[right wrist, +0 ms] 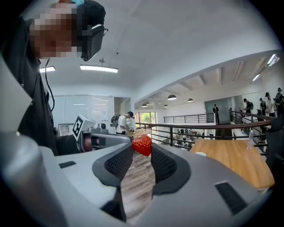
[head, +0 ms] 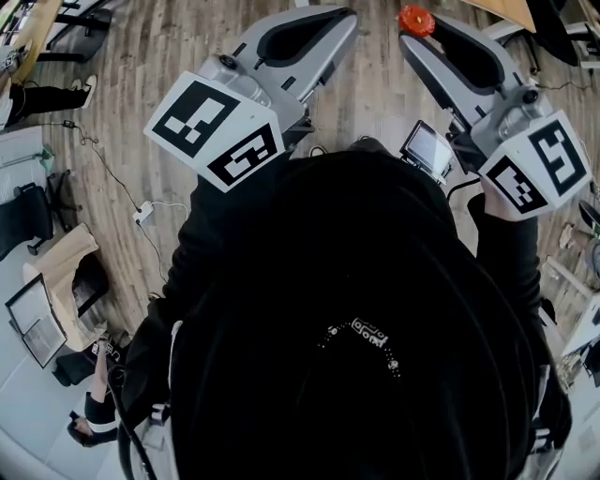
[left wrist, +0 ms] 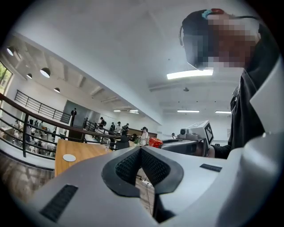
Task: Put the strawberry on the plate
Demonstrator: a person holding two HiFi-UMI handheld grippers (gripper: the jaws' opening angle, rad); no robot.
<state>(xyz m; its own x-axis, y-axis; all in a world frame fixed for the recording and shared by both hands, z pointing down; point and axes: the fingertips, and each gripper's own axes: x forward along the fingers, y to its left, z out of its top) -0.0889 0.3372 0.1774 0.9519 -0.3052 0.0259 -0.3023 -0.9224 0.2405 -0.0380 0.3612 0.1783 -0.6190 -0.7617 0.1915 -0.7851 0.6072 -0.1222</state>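
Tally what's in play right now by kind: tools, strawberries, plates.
Tools: 2 (left tool shut with nothing in it, right tool shut on the strawberry)
Strawberries: 1 (red, held off the floor)
Plates: 1 (small white plate on the wooden table)
Total: 4

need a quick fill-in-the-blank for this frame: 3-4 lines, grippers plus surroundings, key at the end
1. The right gripper is shut on the ____ at its jaw tips.
2. The left gripper has its jaws ____, with nothing between them.
3. In the head view, the floor under both grippers is made of ____ planks.
4. The person holding the grippers wears a ____ top.

Missing words: strawberry; shut; wooden; black
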